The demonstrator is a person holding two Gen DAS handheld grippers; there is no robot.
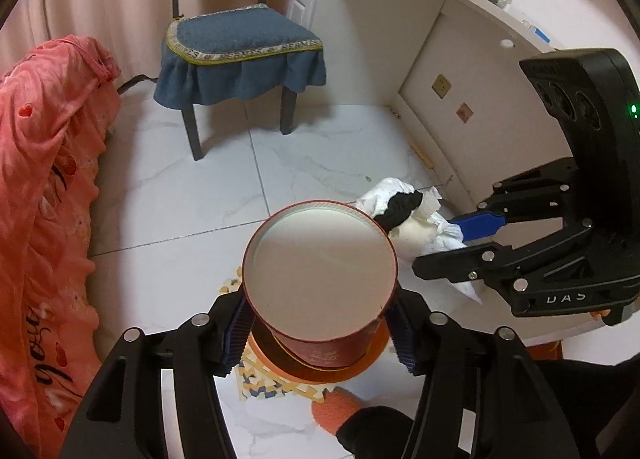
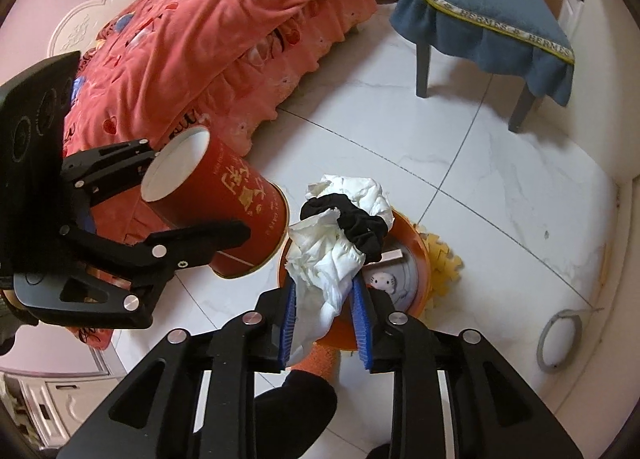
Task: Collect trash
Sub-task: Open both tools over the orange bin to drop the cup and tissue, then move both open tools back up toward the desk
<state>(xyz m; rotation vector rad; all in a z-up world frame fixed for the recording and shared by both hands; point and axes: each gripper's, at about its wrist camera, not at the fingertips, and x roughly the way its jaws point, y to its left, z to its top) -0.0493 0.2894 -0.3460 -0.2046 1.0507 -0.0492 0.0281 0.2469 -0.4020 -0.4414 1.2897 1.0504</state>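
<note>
My left gripper (image 1: 320, 329) is shut on a red cylindrical canister (image 1: 320, 279) with a white inside, tilted with its open mouth toward the left wrist camera; it also shows in the right wrist view (image 2: 224, 203). My right gripper (image 2: 326, 323) is shut on a wad of white crumpled tissue (image 2: 332, 251) with a black cloth piece (image 2: 352, 219) wrapped in it. In the left wrist view the wad (image 1: 408, 215) is held just right of the canister's rim by the right gripper (image 1: 444, 243).
An orange round lid or tray (image 2: 416, 255) lies on the white tiled floor on a yellow foam mat (image 2: 440, 255). A blue-covered chair (image 1: 240, 43), a pink-covered bed (image 1: 44, 179), a white desk (image 1: 420, 19) and a grey ring (image 2: 560, 343) surround the spot.
</note>
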